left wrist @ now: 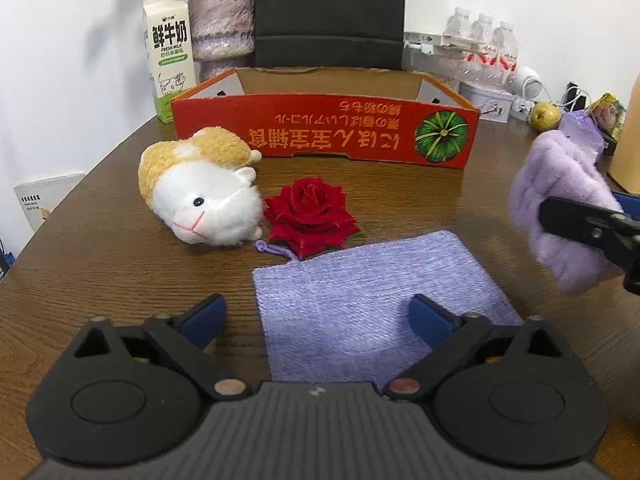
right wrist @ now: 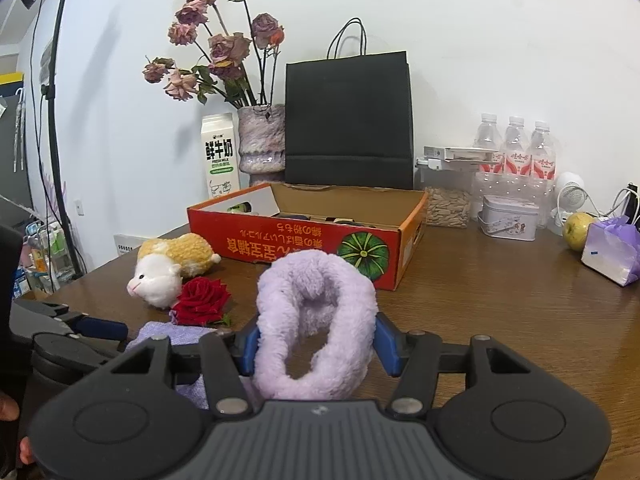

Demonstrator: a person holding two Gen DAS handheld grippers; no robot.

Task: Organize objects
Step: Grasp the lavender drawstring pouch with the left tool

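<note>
On the far left of my left wrist view stands a milk carton (left wrist: 170,58), and next to it a fuzzy vase (left wrist: 221,20) of dried flowers. In front of these, on the brown desk (left wrist: 100,272), a plush hamster (left wrist: 198,192) lies on its side, its face touching a red fabric rose (left wrist: 310,216). Behind both sits the red cardboard box (left wrist: 326,130), its open top facing up, with a black paper bag (left wrist: 330,12) behind it.

My left gripper (left wrist: 318,318) hangs over the near end of a flat lilac pouch (left wrist: 372,300) — its jaws are spread wide, with nothing pinched between them. The pouch's drawstring end lies just beside the rose.

Further right, my right gripper (right wrist: 316,346) is clenched on a fluffy lilac headband (right wrist: 316,320), squeezing its loop from both sides — the band is held clear of the desk, in front of the box's pumpkin print. From the left wrist view the same band shows at the right edge, with one black finger across it.

Beyond that, against the wall, I see water bottles (right wrist: 516,148), a small tin (right wrist: 508,216), a yellow-green apple (right wrist: 578,230) and a crumpled lilac bag (right wrist: 612,250).
</note>
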